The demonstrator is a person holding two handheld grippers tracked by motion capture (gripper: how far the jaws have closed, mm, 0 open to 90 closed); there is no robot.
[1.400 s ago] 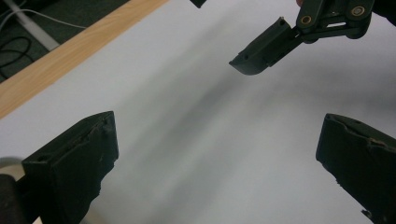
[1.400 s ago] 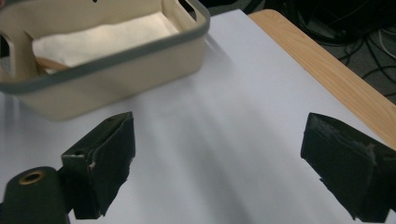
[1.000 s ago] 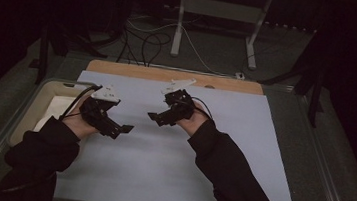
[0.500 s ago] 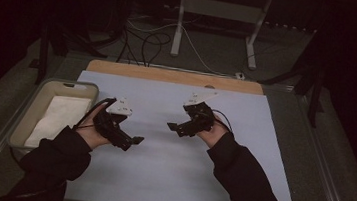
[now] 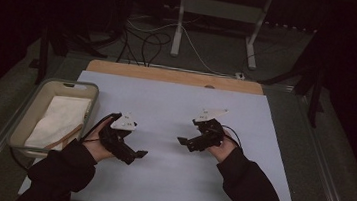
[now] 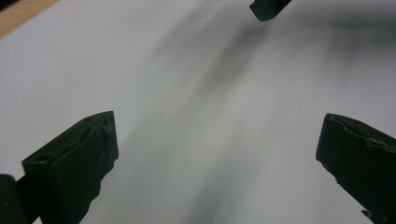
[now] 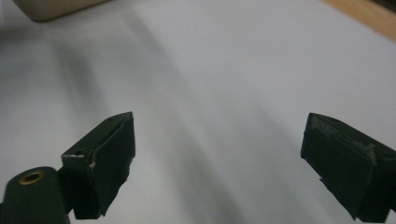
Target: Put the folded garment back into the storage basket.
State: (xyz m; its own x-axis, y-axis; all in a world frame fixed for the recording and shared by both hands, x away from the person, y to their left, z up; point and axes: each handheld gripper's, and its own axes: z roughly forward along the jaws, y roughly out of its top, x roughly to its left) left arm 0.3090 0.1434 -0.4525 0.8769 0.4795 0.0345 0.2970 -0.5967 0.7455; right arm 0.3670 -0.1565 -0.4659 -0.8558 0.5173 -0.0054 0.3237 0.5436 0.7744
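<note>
Both claws gape empty over the worktop (image 5: 165,109), left claw (image 5: 141,153) pointing toward 4 o'clock, right claw (image 5: 181,141) toward 8 o'clock.

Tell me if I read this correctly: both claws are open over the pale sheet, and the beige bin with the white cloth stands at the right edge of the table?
Not quite. Both the left claw and right claw are open over the pale sheet, but the beige bin with the white cloth stands at the left edge, as the high view shows.
</note>
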